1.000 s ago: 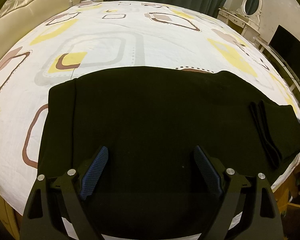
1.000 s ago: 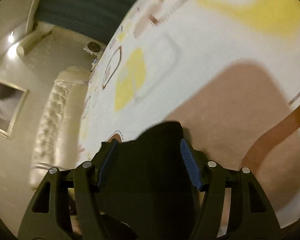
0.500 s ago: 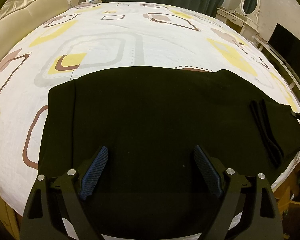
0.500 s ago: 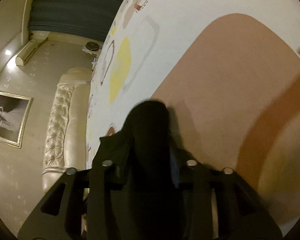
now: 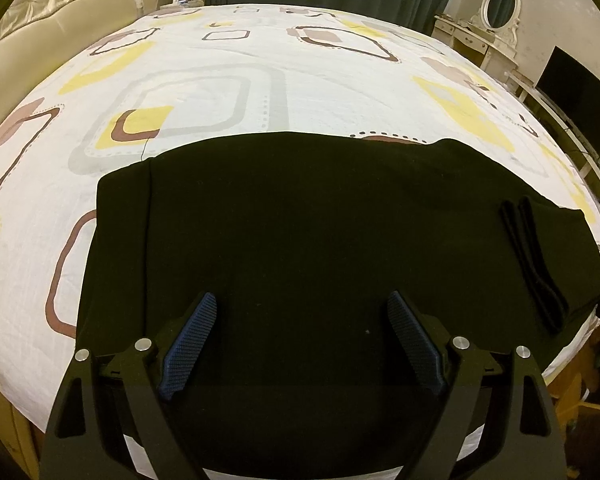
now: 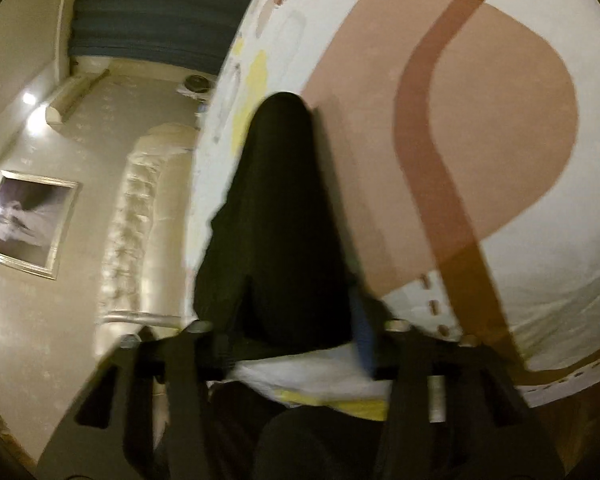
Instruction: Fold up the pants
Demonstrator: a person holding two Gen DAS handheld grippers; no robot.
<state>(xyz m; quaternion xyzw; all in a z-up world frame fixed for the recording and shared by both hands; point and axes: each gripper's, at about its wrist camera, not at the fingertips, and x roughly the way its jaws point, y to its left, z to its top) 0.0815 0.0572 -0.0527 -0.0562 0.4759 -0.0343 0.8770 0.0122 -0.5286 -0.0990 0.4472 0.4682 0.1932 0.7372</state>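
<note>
The black pants (image 5: 300, 216) lie flat across the near part of the bed, the ribbed end (image 5: 534, 264) at the right near the bed's edge. My left gripper (image 5: 298, 340) is open above the pants' near middle, holding nothing. In the right wrist view my right gripper (image 6: 296, 320) is shut on a fold of the black pants (image 6: 280, 208), which rises between the fingers above the patterned sheet (image 6: 480, 120). That view is blurred.
The bed (image 5: 220, 80) has a white sheet with yellow, brown and grey shapes. A padded headboard (image 5: 60, 0) is at the far left. A dresser with a mirror (image 5: 496, 24) and a TV (image 5: 576, 104) stand at the right.
My right gripper has closed on the pants' end and lifted it off the sheet, with the view turning. My left gripper has stayed still and open.
</note>
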